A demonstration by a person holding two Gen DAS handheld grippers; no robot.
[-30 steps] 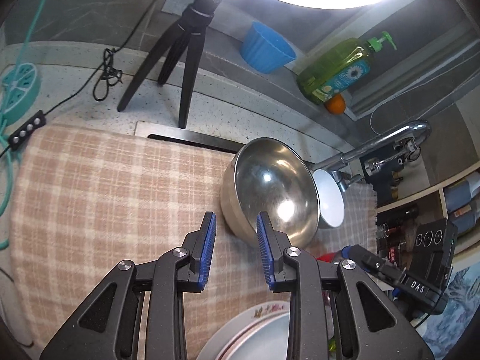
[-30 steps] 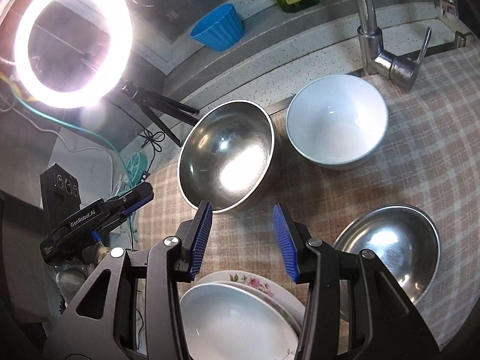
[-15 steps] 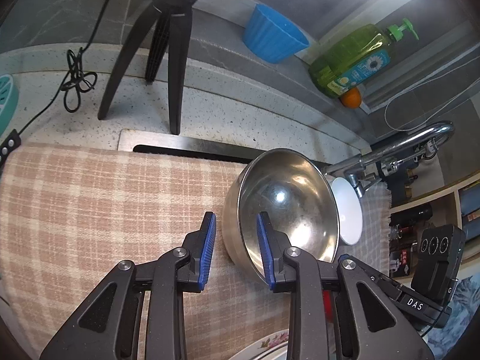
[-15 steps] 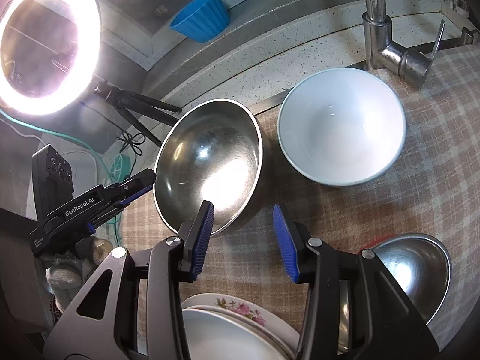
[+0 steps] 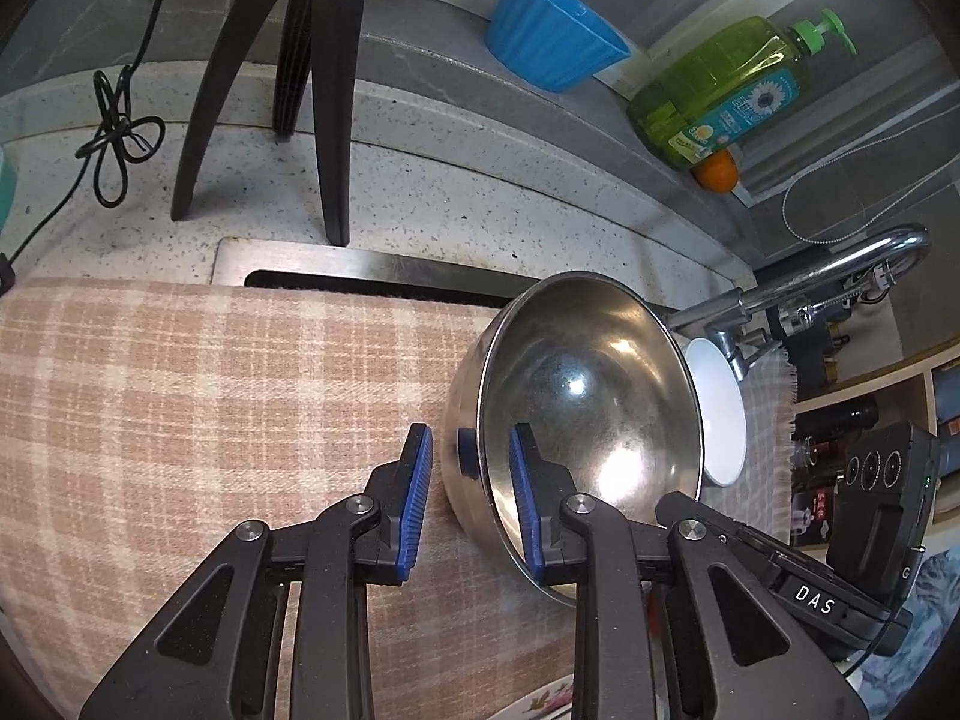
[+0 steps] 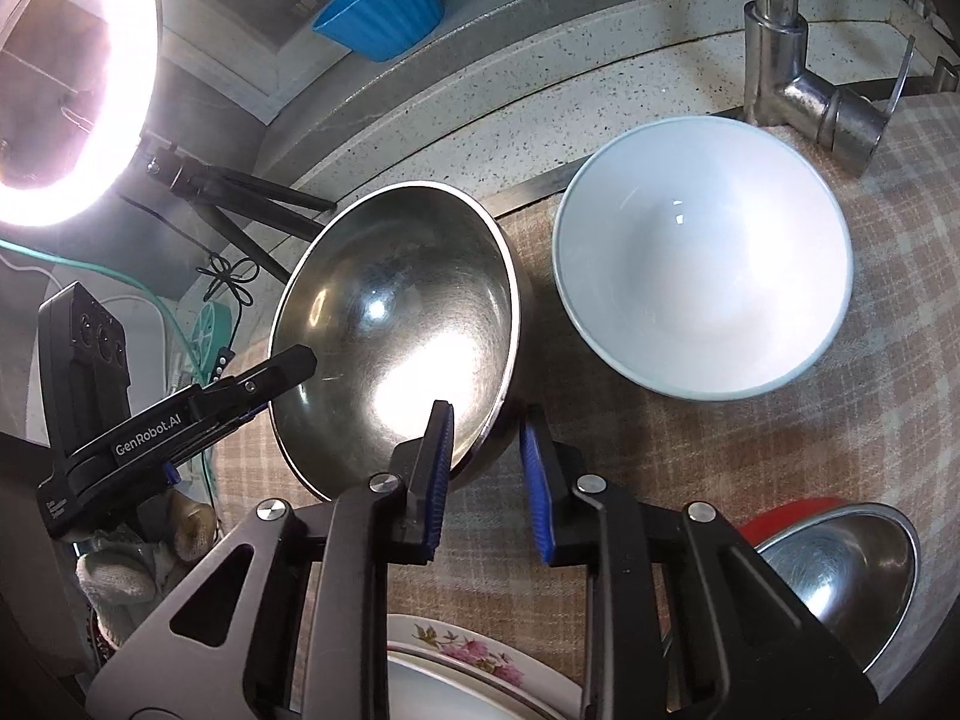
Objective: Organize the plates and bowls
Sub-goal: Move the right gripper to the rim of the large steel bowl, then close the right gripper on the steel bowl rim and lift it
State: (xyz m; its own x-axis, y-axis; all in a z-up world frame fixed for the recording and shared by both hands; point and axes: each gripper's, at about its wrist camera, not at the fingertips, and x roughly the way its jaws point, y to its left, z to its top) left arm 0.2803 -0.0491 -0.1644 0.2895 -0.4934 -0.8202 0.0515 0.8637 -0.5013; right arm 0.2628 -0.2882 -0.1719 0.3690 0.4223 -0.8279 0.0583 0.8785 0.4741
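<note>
Shiny steel is what both grippers are reaching for: the big steel bowl (image 6: 408, 324) sits on the checked cloth (image 5: 180, 408), and it is the thing to find everything else by. Just to its right is the white bowl (image 6: 708, 264), with a small gap between them, and past the white bowl stands the tap (image 6: 798, 84). Nearer than the big bowl, at the bottom edge, is a flowered plate (image 6: 474, 654) with a white dish on it, and off to the right of that is a small steel bowl (image 6: 840, 570). The left gripper (image 5: 471, 498) is spread open with the big bowl's rim between its blue pads: one pad is outside the wall and one is inside. The right gripper (image 6: 483, 480) is open too, and it straddles the rim at another spot the same way. Neither one is squeezing yet. I think the step now is to grab the big bowl by its rim. To do it well, push each gripper down a bit more so the pads cover plenty of wall, then close both slowly. Steel is slippery and the wall curves, so a pinch at the very edge could slide off. Lift straight up and level, and do not bump the white bowl.
</note>
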